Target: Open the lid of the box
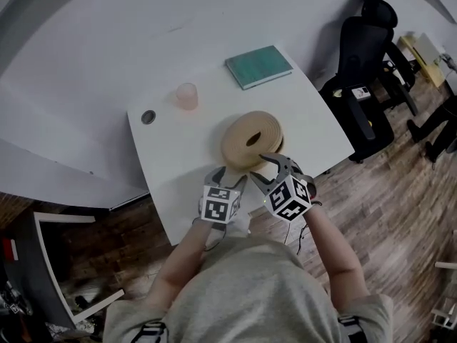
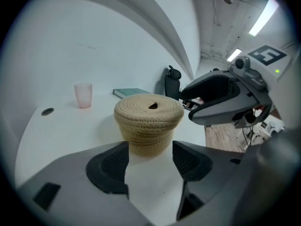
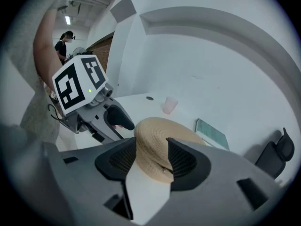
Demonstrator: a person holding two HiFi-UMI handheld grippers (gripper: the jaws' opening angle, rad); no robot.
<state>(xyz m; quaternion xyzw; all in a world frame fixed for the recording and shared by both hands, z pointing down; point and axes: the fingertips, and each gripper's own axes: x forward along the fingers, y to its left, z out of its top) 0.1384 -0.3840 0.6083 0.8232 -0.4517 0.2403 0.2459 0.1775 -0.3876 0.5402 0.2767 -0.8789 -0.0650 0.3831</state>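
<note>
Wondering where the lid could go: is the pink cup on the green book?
No, the pink cup stands on the table, apart from the green book.

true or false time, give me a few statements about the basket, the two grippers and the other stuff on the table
1. The lid sits on the basket. True.
2. The left gripper is clamped on the basket. False: its jaws stand open and the basket is ahead of them, untouched.
3. The right gripper has the lid's rim between its jaws. True.
4. The cup stands on top of the book. False: the cup stands on the table, apart from the book.
</note>
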